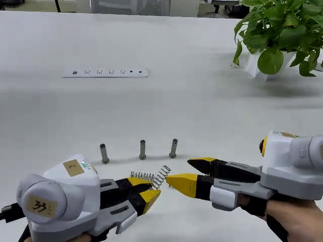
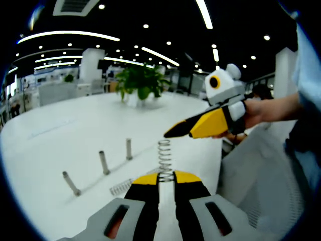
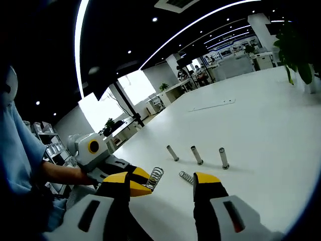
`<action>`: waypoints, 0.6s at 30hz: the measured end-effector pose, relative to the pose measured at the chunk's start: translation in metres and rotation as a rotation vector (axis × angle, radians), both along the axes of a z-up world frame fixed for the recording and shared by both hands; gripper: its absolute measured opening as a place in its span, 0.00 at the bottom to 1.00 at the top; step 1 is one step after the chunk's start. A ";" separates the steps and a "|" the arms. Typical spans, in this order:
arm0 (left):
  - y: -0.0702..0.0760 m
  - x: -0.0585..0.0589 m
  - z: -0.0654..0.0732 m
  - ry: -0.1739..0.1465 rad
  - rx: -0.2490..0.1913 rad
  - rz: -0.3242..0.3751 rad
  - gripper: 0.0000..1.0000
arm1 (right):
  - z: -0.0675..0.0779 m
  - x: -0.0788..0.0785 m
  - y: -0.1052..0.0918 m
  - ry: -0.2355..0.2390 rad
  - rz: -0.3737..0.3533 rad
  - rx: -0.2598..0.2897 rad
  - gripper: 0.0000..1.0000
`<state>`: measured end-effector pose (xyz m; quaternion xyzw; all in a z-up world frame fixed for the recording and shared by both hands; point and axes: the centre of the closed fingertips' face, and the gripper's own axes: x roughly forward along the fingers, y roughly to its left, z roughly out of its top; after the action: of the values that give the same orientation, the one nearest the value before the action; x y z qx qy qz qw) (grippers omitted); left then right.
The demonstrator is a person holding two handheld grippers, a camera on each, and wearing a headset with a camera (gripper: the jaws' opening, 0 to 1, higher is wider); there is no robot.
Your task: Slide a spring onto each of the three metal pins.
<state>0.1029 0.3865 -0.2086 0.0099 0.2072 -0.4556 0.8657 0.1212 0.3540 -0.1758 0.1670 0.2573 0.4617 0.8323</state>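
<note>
Three short metal pins [image 1: 104,153] [image 1: 142,149] [image 1: 173,148] stand upright in a row on the white table, all bare. My left gripper [image 1: 154,187] [image 2: 165,175] is shut on one end of a spring [image 1: 162,176] [image 2: 164,158], which sticks out from its yellow tips in front of the pins. A second spring [image 1: 143,176] [image 2: 120,187] [image 3: 186,176] lies flat on the table beside it. My right gripper [image 1: 178,171] [image 3: 172,185] is open, its tips just right of the held spring [image 3: 155,177], nothing between them.
A white power strip [image 1: 105,72] lies farther back on the table [image 1: 202,101]. A potted green plant [image 1: 280,30] stands at the back right. A person's hands hold both grippers near the front edge.
</note>
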 end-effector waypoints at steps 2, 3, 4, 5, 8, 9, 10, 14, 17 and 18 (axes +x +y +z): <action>-0.001 -0.001 0.002 -0.005 -0.007 -0.011 0.10 | 0.002 -0.002 0.002 0.011 0.008 0.023 0.44; -0.001 -0.001 0.003 -0.010 -0.006 -0.015 0.10 | 0.003 -0.002 0.003 0.018 0.009 0.032 0.41; -0.001 -0.002 0.003 -0.013 -0.001 -0.025 0.10 | 0.004 -0.003 0.004 0.027 0.009 0.045 0.39; -0.002 -0.002 0.004 -0.017 0.000 -0.029 0.10 | 0.005 -0.003 0.004 0.033 0.011 0.054 0.37; -0.002 -0.003 0.006 -0.023 -0.004 -0.042 0.10 | 0.005 -0.004 0.006 0.046 0.018 0.071 0.32; -0.003 -0.003 0.007 -0.026 -0.008 -0.047 0.10 | 0.006 -0.004 0.007 0.056 0.019 0.080 0.31; -0.003 -0.003 0.007 -0.025 -0.009 -0.048 0.10 | 0.006 -0.004 0.007 0.060 0.019 0.084 0.30; -0.004 -0.004 0.009 -0.032 -0.015 -0.062 0.10 | 0.006 -0.007 0.009 0.081 0.027 0.107 0.26; -0.005 -0.006 0.010 -0.032 -0.017 -0.076 0.10 | 0.006 -0.007 0.010 0.089 0.029 0.118 0.23; -0.006 -0.006 0.010 -0.032 -0.018 -0.079 0.10 | 0.006 -0.008 0.010 0.089 0.029 0.119 0.22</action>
<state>0.0966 0.3805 -0.1984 0.0175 0.1885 -0.4913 0.8502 0.1135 0.3645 -0.1702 0.2328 0.2687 0.4803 0.8018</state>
